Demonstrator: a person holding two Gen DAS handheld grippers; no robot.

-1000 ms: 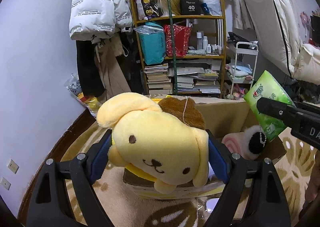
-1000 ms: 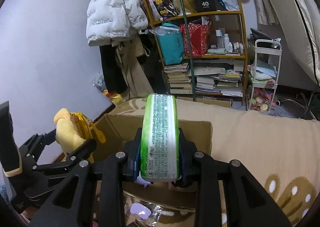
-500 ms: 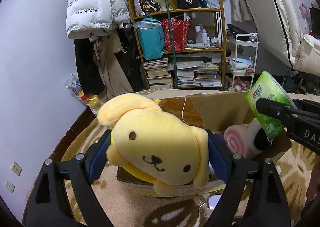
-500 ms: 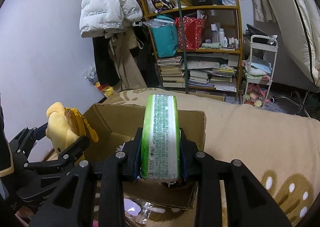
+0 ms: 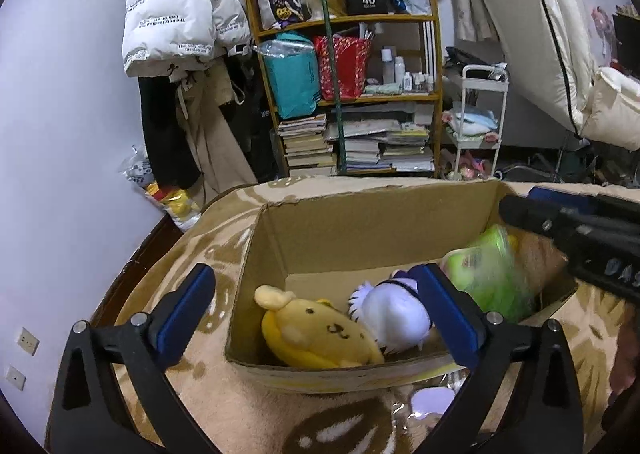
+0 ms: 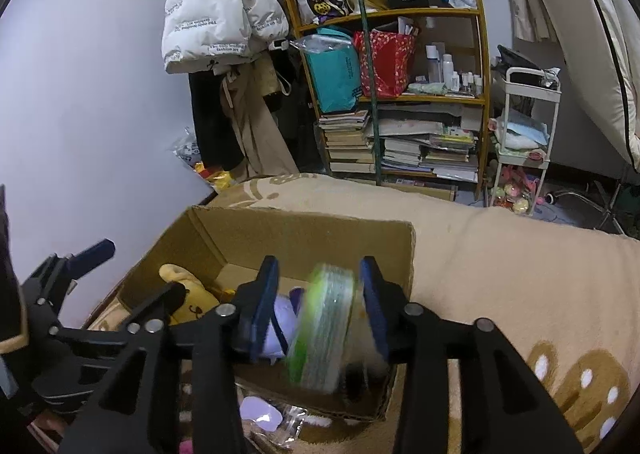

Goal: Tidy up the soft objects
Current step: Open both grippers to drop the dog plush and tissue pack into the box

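An open cardboard box [image 5: 320, 230] [image 6: 304, 230] stands on a beige blanket. In it lie a yellow dog plush [image 5: 320, 334] [image 6: 188, 302], a white and purple plush [image 5: 390, 314] and a green tissue pack [image 5: 488, 278]. My left gripper [image 5: 316, 310] is open and empty above the box's near left part. My right gripper [image 6: 320, 298] is open over the box's right end; the green pack [image 6: 324, 330] is blurred between its jaws, dropping free. The right gripper also shows in the left wrist view [image 5: 576, 230].
A wooden shelf [image 5: 360, 94] with books and bags stands at the back. A white puffer jacket [image 5: 176, 10] hangs on the left wall. A white cart [image 5: 480, 114] stands right of the shelf. Plastic-wrapped items [image 6: 272, 414] lie in front of the box.
Both grippers have opened. The yellow plush has dropped from the left gripper into the box. The green pack has left the right gripper's grip and falls into the box.
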